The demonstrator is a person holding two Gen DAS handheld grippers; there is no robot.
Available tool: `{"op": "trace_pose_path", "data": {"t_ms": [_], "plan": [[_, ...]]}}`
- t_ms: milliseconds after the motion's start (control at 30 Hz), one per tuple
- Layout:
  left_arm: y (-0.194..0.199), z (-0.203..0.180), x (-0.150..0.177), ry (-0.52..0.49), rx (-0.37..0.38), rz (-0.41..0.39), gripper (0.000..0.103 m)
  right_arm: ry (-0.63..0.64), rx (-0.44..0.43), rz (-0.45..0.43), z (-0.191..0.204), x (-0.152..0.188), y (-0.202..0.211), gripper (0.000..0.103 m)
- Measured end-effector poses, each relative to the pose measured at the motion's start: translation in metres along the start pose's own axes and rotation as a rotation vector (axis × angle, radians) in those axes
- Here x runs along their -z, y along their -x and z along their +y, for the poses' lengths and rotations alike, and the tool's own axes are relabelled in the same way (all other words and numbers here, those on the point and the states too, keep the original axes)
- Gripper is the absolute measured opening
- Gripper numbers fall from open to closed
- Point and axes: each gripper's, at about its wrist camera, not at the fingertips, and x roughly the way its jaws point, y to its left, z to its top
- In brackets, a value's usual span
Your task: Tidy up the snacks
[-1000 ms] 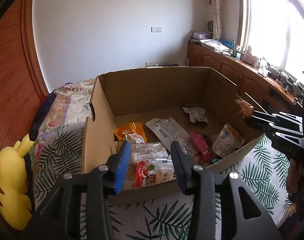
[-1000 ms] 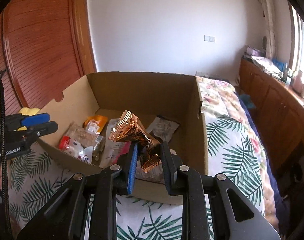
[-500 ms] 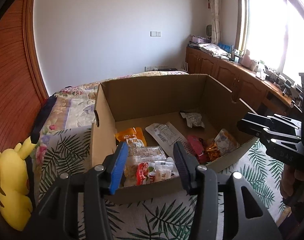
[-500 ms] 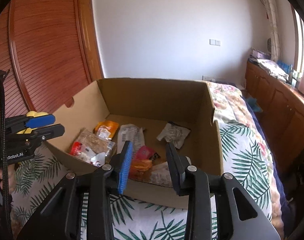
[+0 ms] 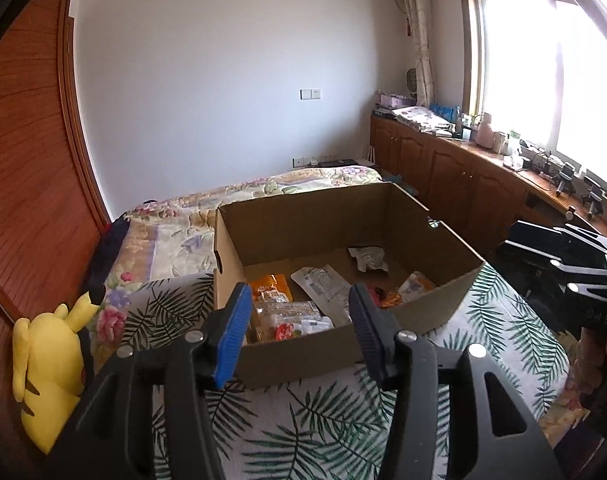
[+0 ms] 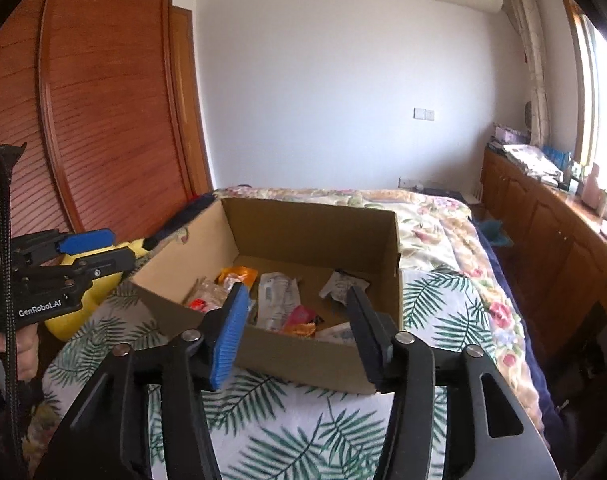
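Observation:
An open cardboard box stands on a leaf-print bedspread; it also shows in the right wrist view. Several snack packets lie inside: an orange packet, a white packet, a crumpled silver wrapper and a pink packet. My left gripper is open and empty, held in front of the box's near wall. My right gripper is open and empty, held before the box's near wall. Each gripper shows in the other's view, the left and the right.
A yellow plush toy lies left of the box on the bed. A floral quilt covers the far part of the bed. Wooden cabinets run under the window at right. A wooden wardrobe stands at left.
My right gripper opened and let the gold-orange packet fall into the box. Both grippers then drew back and up from the box.

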Motion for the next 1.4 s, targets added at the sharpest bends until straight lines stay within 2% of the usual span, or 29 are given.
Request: {"op": "trace_pose_path", "data": {"t_ms": [167,233,400,533,633,733,933,1067,1233,1400], "plan": [[0.023,-0.008,0.011,0.019,0.005,-0.004,0.061,0.026,0.005,-0.005,0.013,0.012,0.023,0.062],[0.035,-0.008,0.015,0.031,0.004,-0.024,0.072,0.026,0.001,-0.011,0.018,0.015,0.031,0.066],[0.055,-0.009,0.023,0.044,-0.024,-0.045,0.076,0.029,-0.009,-0.035,0.030,0.021,0.053,0.075],[0.071,-0.010,0.024,0.040,-0.036,-0.072,0.081,0.028,-0.011,-0.062,0.038,0.025,0.070,0.089],[0.084,-0.016,0.027,0.020,-0.042,-0.096,0.084,0.024,-0.017,-0.074,0.041,0.028,0.082,0.092],[0.098,-0.022,0.031,0.003,-0.042,-0.124,0.098,0.032,-0.006,-0.069,0.045,0.032,0.090,0.093],[0.128,-0.034,0.046,0.000,-0.041,-0.175,0.099,0.011,0.016,-0.090,0.046,0.046,0.107,0.094],[0.145,-0.041,0.058,0.008,-0.084,-0.193,0.099,-0.024,0.063,-0.122,0.042,0.056,0.125,0.094],[0.154,-0.050,0.076,0.011,-0.133,-0.167,0.099,-0.037,0.086,-0.133,0.040,0.069,0.141,0.094],[0.160,-0.059,0.096,0.031,-0.106,-0.148,0.099,-0.027,0.105,-0.137,0.045,0.083,0.154,0.094]]}}
